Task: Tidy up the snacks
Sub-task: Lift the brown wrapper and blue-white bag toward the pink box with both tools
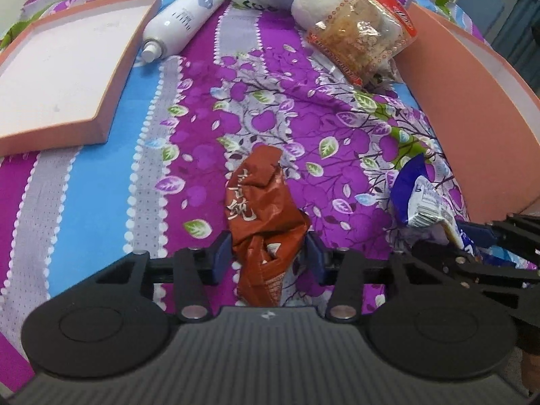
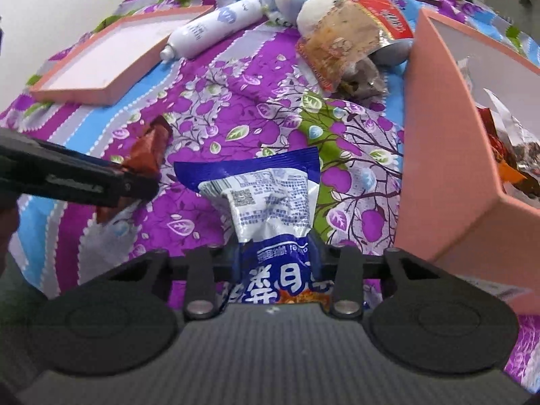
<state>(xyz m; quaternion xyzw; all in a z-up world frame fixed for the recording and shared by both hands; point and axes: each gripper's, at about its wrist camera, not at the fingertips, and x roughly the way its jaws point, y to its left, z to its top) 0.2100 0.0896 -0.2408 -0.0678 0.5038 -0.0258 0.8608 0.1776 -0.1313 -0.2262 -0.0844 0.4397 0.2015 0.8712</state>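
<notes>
Holding the blue packet lengthwise, the right claw has the pink box close at its right; the left claw grips the red packet, farther away over the bed.

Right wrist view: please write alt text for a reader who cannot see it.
The right gripper is shut on a blue and white snack packet above a purple floral bedsheet, beside an open pink box already holding snacks. At left, the left gripper grips a reddish-brown packet; a pink lid, white bottle and plush toy lie beyond.
</notes>
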